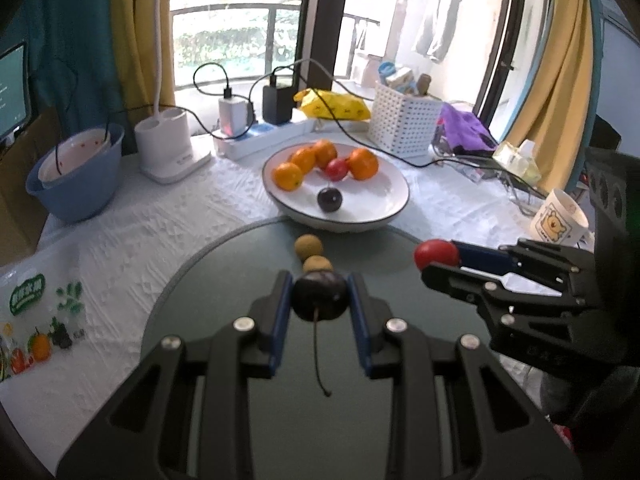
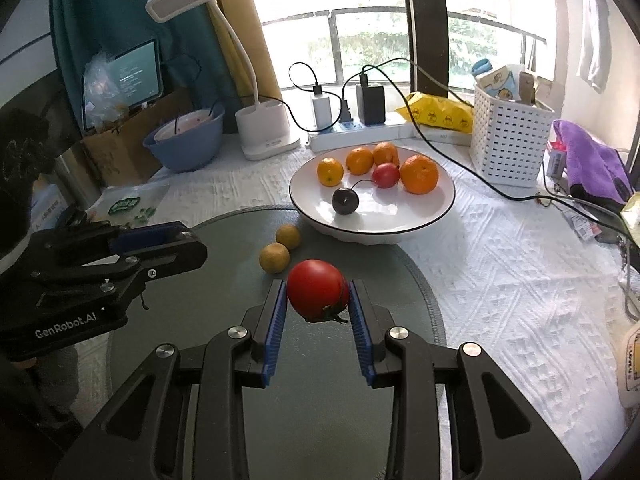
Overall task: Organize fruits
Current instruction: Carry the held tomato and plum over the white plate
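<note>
My left gripper [image 1: 319,294] is shut on a dark cherry [image 1: 319,297] whose stem hangs down, held above the round grey mat [image 1: 224,272]. My right gripper [image 2: 318,294] is shut on a small red tomato [image 2: 317,290] over the same mat [image 2: 224,236]. Two small brown longans [image 2: 282,246] lie on the mat near its far edge. Behind them stands a white bowl [image 2: 420,216] holding several oranges [image 2: 419,174], a red tomato [image 2: 386,175] and a dark cherry [image 2: 345,200]. The bowl [image 1: 384,196] also shows in the left wrist view, with the right gripper [image 1: 438,258] at right.
A blue basin [image 2: 184,148], a white desk lamp base [image 2: 266,130], a power strip with chargers [image 2: 360,128], a yellow bag [image 2: 438,114], a white basket [image 2: 508,140] and a purple cloth [image 2: 588,156] line the back. A mug [image 1: 560,220] stands at right. Cables cross the white tablecloth.
</note>
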Motion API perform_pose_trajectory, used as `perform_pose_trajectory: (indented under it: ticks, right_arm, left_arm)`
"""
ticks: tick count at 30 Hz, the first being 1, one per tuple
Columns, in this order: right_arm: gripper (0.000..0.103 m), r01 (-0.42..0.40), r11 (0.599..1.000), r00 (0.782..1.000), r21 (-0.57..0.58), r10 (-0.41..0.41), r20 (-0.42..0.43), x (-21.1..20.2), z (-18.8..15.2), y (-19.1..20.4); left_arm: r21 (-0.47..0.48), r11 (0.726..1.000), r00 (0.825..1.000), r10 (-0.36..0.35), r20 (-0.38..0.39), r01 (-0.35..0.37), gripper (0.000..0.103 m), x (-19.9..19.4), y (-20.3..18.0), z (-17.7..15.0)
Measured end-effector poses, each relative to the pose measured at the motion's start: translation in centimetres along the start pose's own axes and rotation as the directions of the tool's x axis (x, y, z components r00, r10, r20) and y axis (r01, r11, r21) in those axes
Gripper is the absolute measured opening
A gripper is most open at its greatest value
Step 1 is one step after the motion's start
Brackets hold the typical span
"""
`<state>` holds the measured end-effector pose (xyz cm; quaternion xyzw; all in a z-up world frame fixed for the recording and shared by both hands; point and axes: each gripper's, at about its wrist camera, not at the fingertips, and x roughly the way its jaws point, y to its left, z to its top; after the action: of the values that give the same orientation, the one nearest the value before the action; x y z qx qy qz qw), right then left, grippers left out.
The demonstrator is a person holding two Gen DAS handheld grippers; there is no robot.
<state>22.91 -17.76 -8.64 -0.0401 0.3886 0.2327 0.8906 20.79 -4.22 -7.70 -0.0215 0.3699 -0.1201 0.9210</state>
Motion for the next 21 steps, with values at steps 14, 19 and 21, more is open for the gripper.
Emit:
perform_pose_trajectory:
  ticks: [14,19,21]
  right_arm:
    - [0.034,0.037,0.999,0.998,0.008,-0.037,0.050,-1.6,1.5,-1.8]
    - [0.034,0.041,0.999,0.998,0.012,-0.041,0.052,-1.2,2.1,-2.6]
    - [0.034,0.041,0.999,0.998,0.012,-0.041,0.050,-0.9,2.4,-2.9]
  left_arm:
    - [0.062,0.998,0.999,0.004,0.037,-0.007,0.029,-0.3,-1.3,2.1]
    - [0.068,0.998,0.999,0.002,0.036,-0.005,0.029,0.5,-1.3,3.1]
    - [0.068,0.998,0.999,0.001,0.034,-0.003,0.029,0.9,-1.3,3.4]
